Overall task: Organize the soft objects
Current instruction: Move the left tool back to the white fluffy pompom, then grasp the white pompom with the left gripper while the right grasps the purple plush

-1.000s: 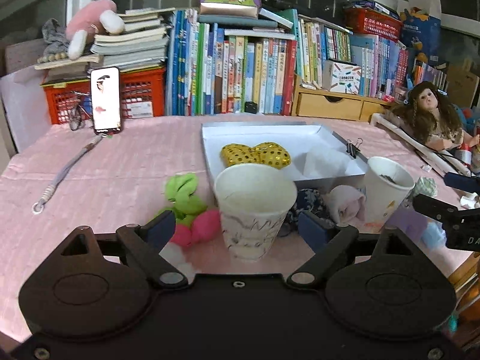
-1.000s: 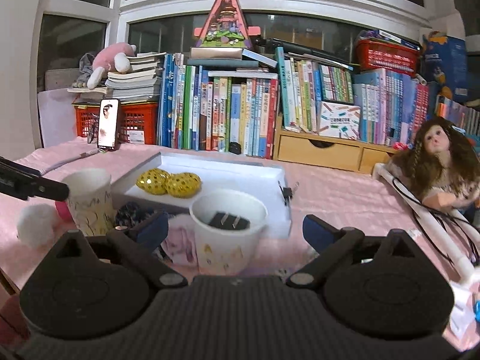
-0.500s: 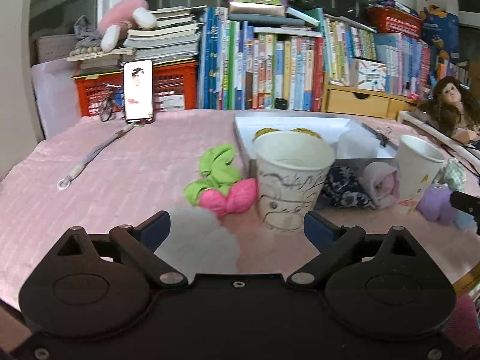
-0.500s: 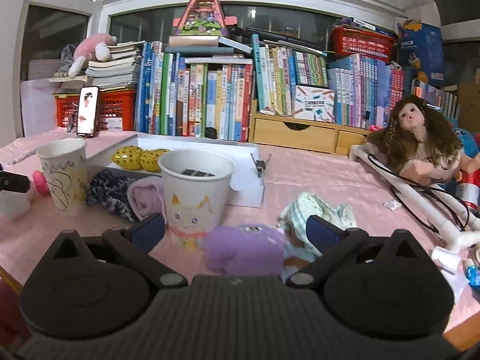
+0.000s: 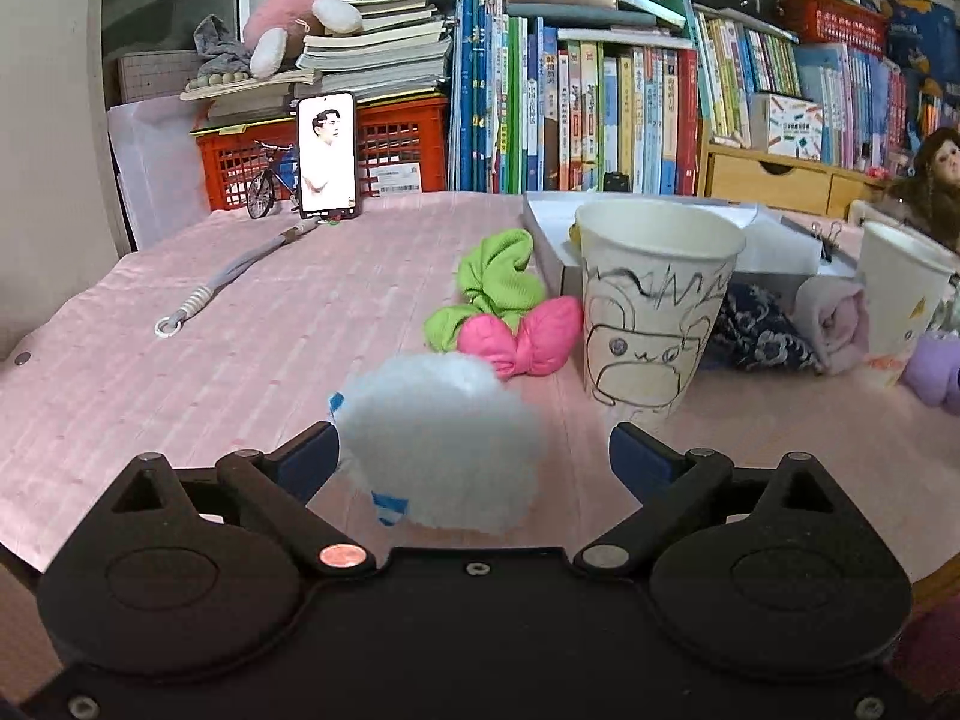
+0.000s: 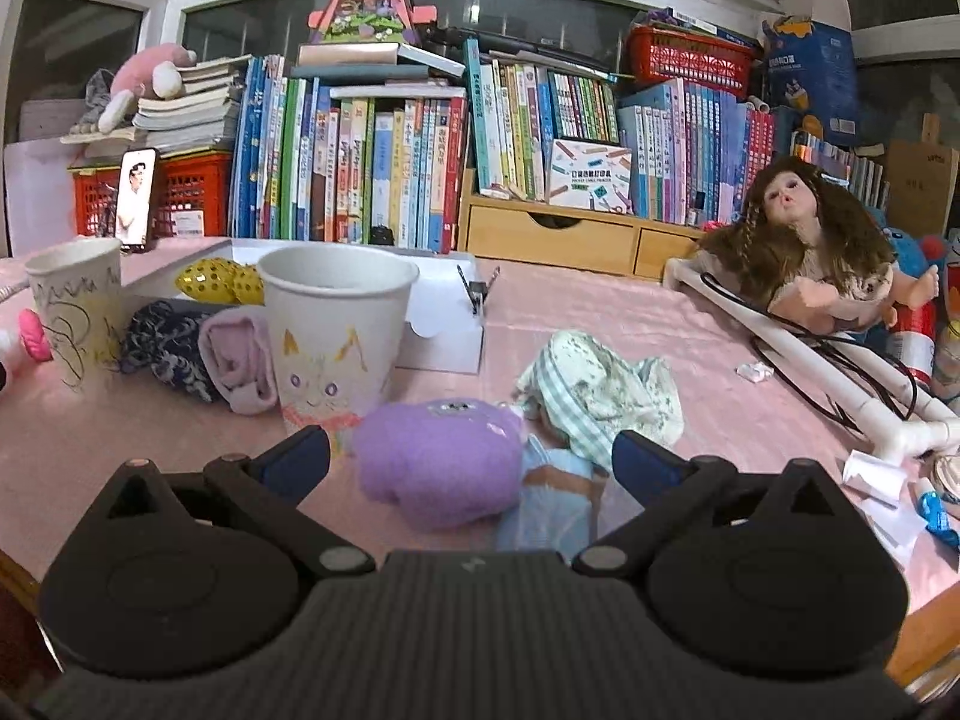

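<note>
Jaws: left gripper (image 5: 474, 450) spread wide around fluffy white pompom (image 5: 441, 441), unpinched; right gripper (image 6: 471, 459) spread astride fuzzy purple plush (image 6: 438, 459) | step: reaching to pick | place: pompom just in front-left of doodled paper cup (image 5: 654, 306) on pink counter (image 5: 240, 348) | next: close gently, lift into cup | axis: pompom roundish, none clear; plush lies crosswise.
</note>
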`<state>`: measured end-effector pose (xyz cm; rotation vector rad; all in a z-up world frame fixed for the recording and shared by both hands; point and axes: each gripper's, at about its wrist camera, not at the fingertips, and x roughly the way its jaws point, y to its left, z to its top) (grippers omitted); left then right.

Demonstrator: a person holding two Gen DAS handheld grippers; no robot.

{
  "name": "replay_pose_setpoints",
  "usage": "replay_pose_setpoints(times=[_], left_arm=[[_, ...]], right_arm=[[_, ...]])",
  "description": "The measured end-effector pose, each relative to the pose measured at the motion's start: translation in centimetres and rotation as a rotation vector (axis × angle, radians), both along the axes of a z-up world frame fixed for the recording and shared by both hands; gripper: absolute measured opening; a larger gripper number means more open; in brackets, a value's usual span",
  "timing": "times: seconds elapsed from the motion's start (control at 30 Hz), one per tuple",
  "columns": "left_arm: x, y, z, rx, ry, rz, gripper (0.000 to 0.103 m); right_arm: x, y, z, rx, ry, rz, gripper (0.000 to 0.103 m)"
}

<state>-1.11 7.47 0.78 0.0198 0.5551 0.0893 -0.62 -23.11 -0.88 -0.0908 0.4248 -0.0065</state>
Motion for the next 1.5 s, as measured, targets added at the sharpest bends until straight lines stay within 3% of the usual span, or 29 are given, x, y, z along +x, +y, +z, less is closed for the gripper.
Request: replay_pose_setpoints(times=[0.8, 0.9, 0.97, 1.0, 1.03, 1.1, 1.5], left_arm=[[1.7, -0.2, -1.8, 0.034, 0.005, 0.056, 0.096], [1.9, -0.3, -1.8, 0.04, 0.008, 0.05, 0.092], [1.9, -0.4, -1.6, 0.042, 0.009, 0.056, 0.082], [1.9, -0.4, -1.5, 0.052, 0.005, 0.065, 0.071], [1.9, -0.5, -1.4, 0.07, 0.003, 0.076, 0.069], [1.9, -0.4, -1.3, 0.074, 0.014, 0.07, 0.069], [0.5, -1.2, 0.9, 0.09, -0.011, 0.018, 0.068]], right_arm=[[2.8, 1.7, -2.0, -0.052, 0.065, 0.056, 0.096], [3.0, 1.9, -2.0, -0.06, 0.069, 0.063, 0.093], [3.0, 2.0, -2.0, -0.065, 0.072, 0.055, 0.083], [2.9, 2.1, -2.0, -0.068, 0.071, 0.05, 0.08], [2.8, 2.0, -2.0, -0.069, 0.069, 0.045, 0.078], [2.7, 1.9, -1.9, -0.064, 0.068, 0.031, 0.071], [1.6, 1.9, -0.2, -0.048, 0.024, 0.056, 0.07]])
